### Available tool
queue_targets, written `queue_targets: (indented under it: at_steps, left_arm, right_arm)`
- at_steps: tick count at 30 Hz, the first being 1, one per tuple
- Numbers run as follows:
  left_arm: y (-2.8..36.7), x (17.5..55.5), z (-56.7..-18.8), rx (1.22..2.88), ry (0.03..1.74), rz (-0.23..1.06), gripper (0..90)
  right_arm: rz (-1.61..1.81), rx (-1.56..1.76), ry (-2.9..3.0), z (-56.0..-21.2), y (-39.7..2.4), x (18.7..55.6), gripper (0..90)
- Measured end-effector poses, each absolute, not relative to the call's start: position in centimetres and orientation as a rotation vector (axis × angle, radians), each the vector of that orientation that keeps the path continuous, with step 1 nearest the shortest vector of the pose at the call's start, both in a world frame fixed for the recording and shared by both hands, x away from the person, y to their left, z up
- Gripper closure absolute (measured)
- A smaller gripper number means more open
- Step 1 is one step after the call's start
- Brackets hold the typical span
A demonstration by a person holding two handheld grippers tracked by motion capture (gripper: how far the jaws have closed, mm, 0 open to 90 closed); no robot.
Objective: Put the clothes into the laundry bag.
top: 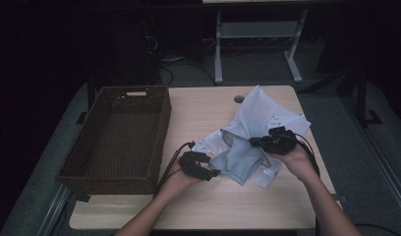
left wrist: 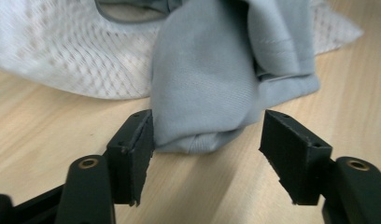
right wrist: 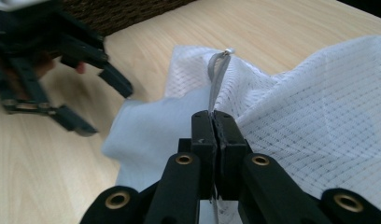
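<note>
The right tongs were clenched tight on the grey edge of a white mesh bag. In the right gripper view the two black jaws met with the grey strip of the bag's edge pinched between them, and the mesh spread out to the right of them. In the high view the right tongs sat over the middle of the bag, and a hand held them from below.

The left tongs were released. No pad pressed on anything. A folded end of grey cloth lay between the two jaws. The left jaw stood just beside the cloth, maybe touching it, and the right jaw stood apart from it. In the high view the left tongs were at the near left corner of the grey cloth.

The grey cloth lay on the bench, with its far end up against the mouth of the white bag. The bag lay flat on the right half of the bench, with one corner pointing to the far edge.

A dark woven basket stood on the left side of the bench, well apart from the cloth.
</note>
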State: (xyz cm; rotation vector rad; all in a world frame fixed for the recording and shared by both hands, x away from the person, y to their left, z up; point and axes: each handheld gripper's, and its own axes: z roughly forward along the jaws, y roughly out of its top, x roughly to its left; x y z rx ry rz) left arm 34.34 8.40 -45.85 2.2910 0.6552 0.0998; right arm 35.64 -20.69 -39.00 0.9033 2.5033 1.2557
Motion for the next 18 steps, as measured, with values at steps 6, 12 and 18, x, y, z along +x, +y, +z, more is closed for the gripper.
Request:
queue_targets:
  at_steps: [6,12,18]
  left_arm:
    - [7.5,34.4,-46.4,2.324,0.619,0.128,50.8]
    - [7.7,34.4,-45.7,2.327,0.602,0.109,83.1]
    - [9.5,34.4,-43.4,2.203,0.622,0.107,85.5]
  right_arm:
    - [1.265,0.875,2.52,-39.2,-20.9,34.2,87.2]
    - [1.272,0.841,2.541,-39.0,-20.1,33.8,87.2]
    - [1.277,0.806,2.561,-38.7,-19.4,33.4,87.2]
